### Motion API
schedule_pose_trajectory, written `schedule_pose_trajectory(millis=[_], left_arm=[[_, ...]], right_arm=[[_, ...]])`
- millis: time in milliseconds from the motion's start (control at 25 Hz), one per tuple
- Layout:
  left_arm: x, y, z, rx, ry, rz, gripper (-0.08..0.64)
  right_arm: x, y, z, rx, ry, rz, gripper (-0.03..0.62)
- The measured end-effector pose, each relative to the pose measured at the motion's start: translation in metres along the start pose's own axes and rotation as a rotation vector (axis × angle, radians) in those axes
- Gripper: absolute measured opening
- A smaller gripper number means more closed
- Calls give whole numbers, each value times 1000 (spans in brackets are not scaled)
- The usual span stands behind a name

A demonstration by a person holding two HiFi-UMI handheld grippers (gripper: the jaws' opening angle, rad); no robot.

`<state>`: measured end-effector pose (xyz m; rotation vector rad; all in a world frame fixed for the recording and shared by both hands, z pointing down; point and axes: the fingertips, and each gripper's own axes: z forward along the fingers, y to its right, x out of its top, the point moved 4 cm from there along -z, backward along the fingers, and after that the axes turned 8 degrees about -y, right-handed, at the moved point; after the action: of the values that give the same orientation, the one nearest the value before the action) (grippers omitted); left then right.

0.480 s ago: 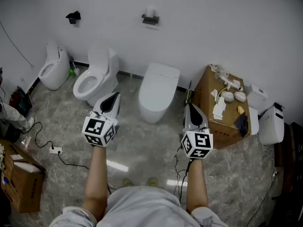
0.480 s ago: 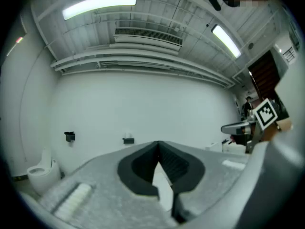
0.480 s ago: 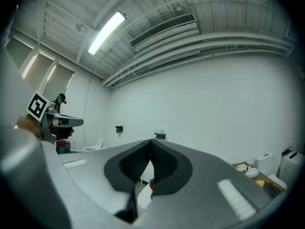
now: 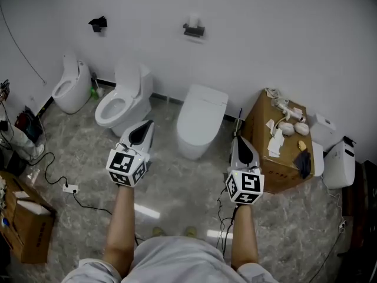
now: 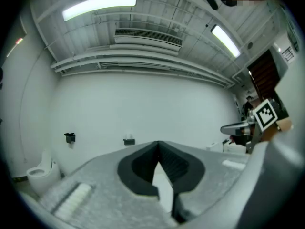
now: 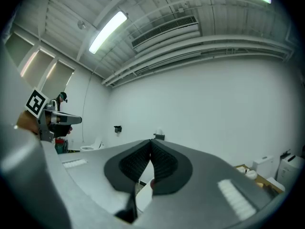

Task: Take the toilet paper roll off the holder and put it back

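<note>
Glossy marble floor (matt cardboard box)

Right gripper, jaws together, toward holder

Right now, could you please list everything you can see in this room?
toilets: three, white, along the far wall
roll: one, white, on the right holder
holders: two, black, on the wall; the left one shows no roll
boxes: two, brown; one right of the toilets with white bits on top, one at lower left
power strip: one, white, on the floor at left, with black cables
left gripper: one, grey, fingers shut, empty
right gripper: one, grey, fingers shut, empty
</note>
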<state>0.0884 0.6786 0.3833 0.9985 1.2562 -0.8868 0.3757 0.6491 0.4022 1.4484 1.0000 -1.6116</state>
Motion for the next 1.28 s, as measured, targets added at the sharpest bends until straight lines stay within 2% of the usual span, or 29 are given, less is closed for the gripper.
schedule_pose_trajectory(millis=[480, 760, 960, 1280], left_arm=[[-22, -27, -21, -57, -2, -20, -2], [-37, -52, -23, -76, -9, -24, -2], [-40, -64, 8, -78, -7, -14, 0], [-60, -109, 93, -79, -39, -31, 0]], right_arm=[[-14, -36, 5, -2, -11, 61, 2], [-28, -65, 20, 17, -58, 12, 2], [-32, -65, 57, 18, -82, -28, 2], [-51, -34, 160, 29, -95, 40, 2]])
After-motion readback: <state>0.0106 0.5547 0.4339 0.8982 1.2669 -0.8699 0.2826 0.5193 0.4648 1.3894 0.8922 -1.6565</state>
